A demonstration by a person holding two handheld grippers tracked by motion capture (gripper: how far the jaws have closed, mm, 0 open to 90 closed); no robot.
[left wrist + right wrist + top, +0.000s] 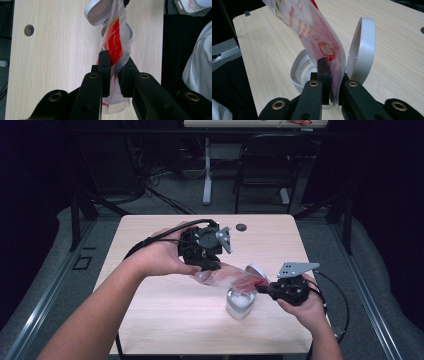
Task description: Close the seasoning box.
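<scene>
A clear plastic pouch [227,277] with red print hangs stretched between my two grippers above the table. My left gripper [212,265] is shut on one end of the pouch [115,47], its jaws pinching the film. My right gripper [262,289] is shut on the other end of the pouch [312,27]. Under that end stands a white container [240,303] with its hinged lid [361,50] flipped up. The container's open mouth [302,71] lies just below the pouch, and its lid [96,11] sits beyond the film in the left gripper view.
The light wooden table [165,315] has a round cable hole [241,227] near its far edge. A black chair [265,167] and a desk leg [207,175] stand beyond the table. Dark floor and rails flank both sides.
</scene>
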